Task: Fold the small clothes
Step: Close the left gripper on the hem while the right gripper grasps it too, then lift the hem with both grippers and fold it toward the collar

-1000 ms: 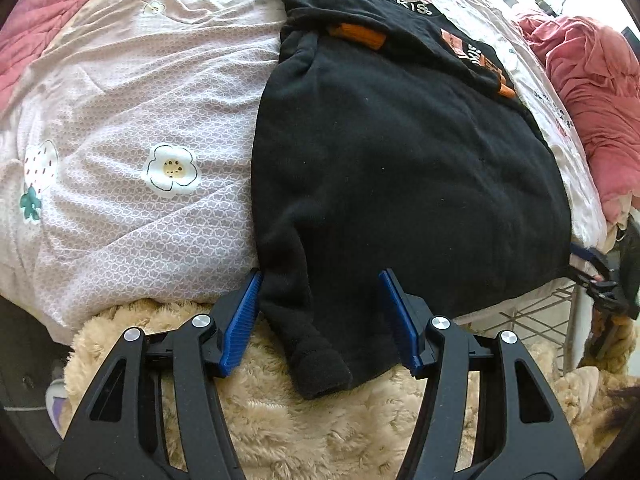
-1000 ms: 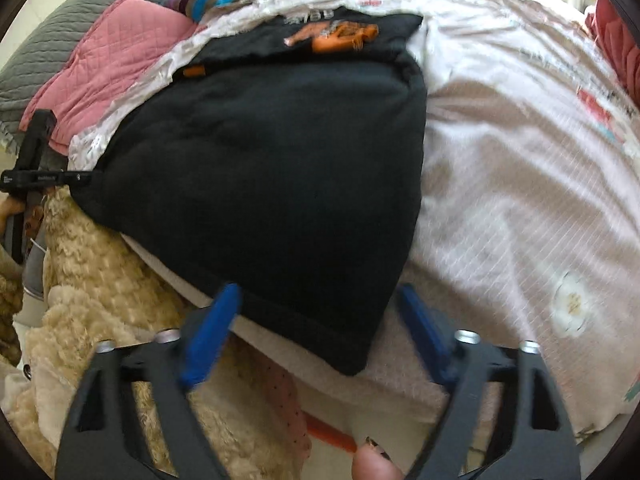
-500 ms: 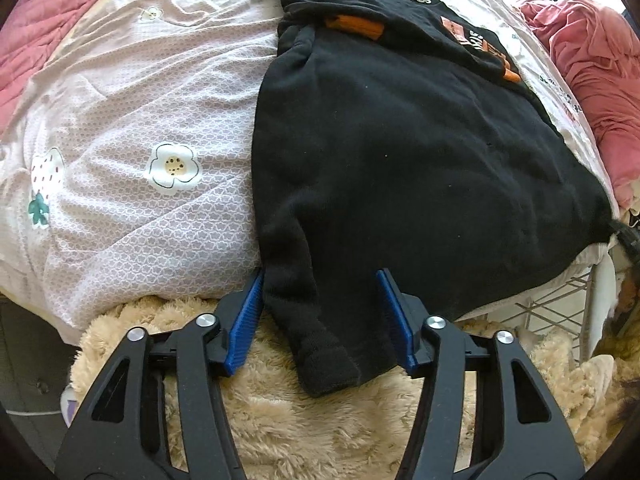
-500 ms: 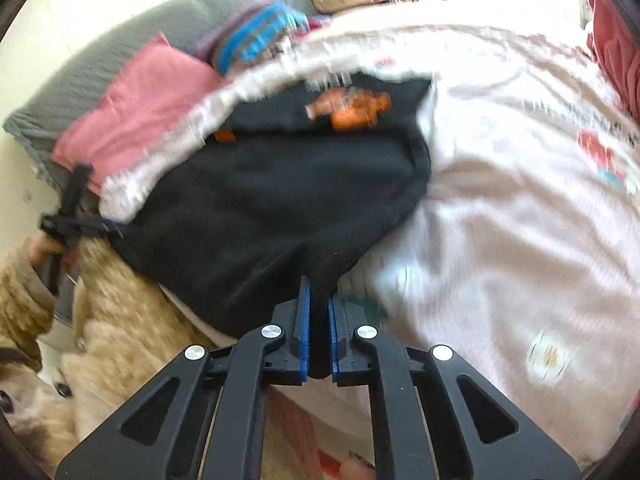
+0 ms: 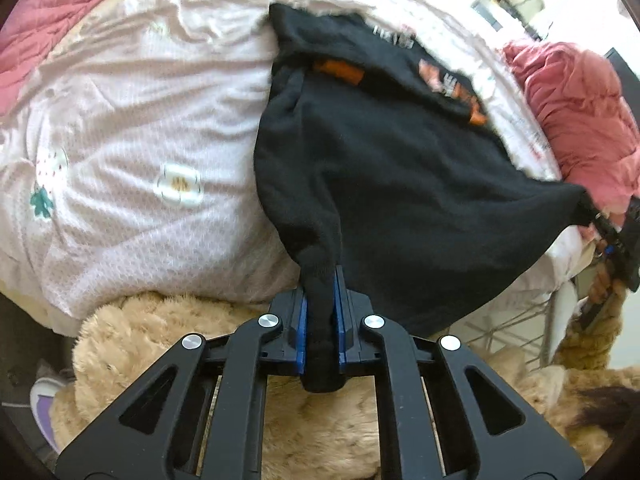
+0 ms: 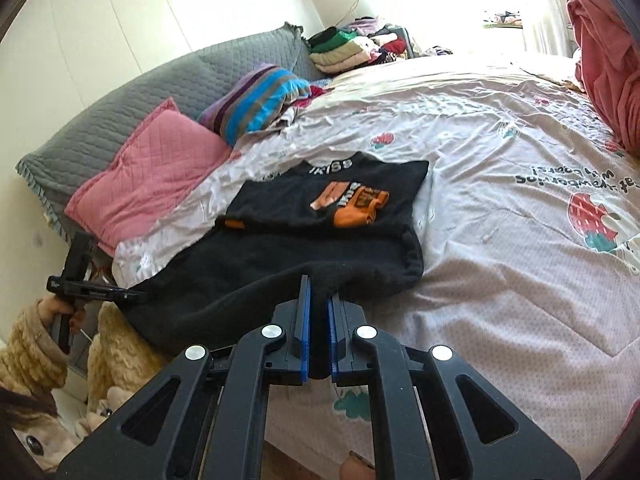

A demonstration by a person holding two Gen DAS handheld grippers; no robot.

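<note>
A black sweater (image 5: 400, 168) with orange print lies on the pale bedspread (image 5: 132, 120), its lower half raised off the bed. My left gripper (image 5: 321, 280) is shut on the sweater's left bottom corner, with cloth bunched between the blue pads. My right gripper (image 6: 317, 292) is shut on the sweater's (image 6: 320, 248) right bottom corner and holds it lifted above the bed edge. The right gripper also shows at the right edge of the left wrist view (image 5: 612, 232), and the left gripper at the left of the right wrist view (image 6: 92, 288). The sweater's top part with the orange print (image 6: 352, 204) rests flat.
A pink quilted pillow (image 6: 148, 172), a striped cushion (image 6: 256, 100) and a grey quilt (image 6: 160, 88) sit at the head of the bed. Folded clothes (image 6: 348, 48) are stacked beyond. A pink blanket (image 5: 580, 112) lies at the bed's far side. A beige fluffy sleeve (image 5: 200, 360) is below.
My left gripper went from open around the sweater's corner to shut on it. My right gripper, shut half a second ago, has lifted its corner higher and the view has tilted up.
</note>
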